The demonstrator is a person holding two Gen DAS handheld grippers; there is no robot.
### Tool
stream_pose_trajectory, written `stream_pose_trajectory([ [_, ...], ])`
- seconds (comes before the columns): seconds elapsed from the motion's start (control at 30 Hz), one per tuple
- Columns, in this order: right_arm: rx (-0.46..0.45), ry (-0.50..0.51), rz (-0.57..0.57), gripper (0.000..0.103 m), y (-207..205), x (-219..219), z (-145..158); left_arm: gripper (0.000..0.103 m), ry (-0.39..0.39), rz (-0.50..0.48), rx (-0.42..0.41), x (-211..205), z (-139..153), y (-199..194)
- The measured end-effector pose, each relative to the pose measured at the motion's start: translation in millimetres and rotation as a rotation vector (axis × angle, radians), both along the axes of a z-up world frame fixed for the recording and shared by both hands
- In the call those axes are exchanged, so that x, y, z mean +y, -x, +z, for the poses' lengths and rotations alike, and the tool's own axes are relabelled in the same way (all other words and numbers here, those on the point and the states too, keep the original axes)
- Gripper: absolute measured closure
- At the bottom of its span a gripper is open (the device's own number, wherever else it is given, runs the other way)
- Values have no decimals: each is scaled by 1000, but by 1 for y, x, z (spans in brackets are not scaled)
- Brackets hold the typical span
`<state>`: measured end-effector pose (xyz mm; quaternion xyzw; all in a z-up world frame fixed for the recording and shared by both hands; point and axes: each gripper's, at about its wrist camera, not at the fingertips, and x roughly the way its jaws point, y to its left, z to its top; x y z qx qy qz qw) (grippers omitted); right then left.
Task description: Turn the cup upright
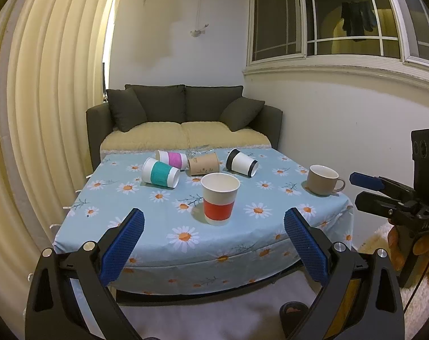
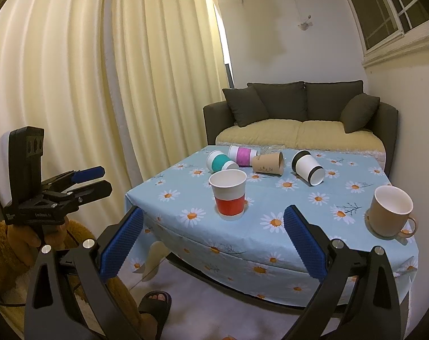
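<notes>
A dark sofa [image 1: 183,119] is sitting at 12 o'clock against a white wall [image 1: 180,42], carrying grey cushions [image 1: 126,109] and a yellow throw [image 1: 183,136] over its seat. Cream curtains [image 1: 50,99] are hanging in long folds from 9 to 11 o'clock, catching warm light. At 1 to 2 o'clock a white-framed window [image 1: 327,19] is showing darkness outside, with dark clothes [image 1: 356,19] hanging beyond the glass. A small hook [image 1: 198,31] is sticking out of the wall above the sofa. A table [image 1: 228,255] under a blue daisy cloth is standing at the centre. Pale floor [image 1: 214,317] is showing at 6 o'clock
</notes>
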<state>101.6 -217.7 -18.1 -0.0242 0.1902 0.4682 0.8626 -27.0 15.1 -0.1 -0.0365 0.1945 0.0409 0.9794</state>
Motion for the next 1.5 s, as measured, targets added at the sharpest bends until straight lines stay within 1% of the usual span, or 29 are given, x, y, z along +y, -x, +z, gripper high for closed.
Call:
stream_pose_trajectory([
  [0.8, 2, 5, -10, 5, -2, -1, -1, 6, 4, -8, 25, -3, -4, -5],
  [1.5, 6, 20, -14, 5, -3, 2, -4, 6, 8, -2, 30, -2, -3, -4],
])
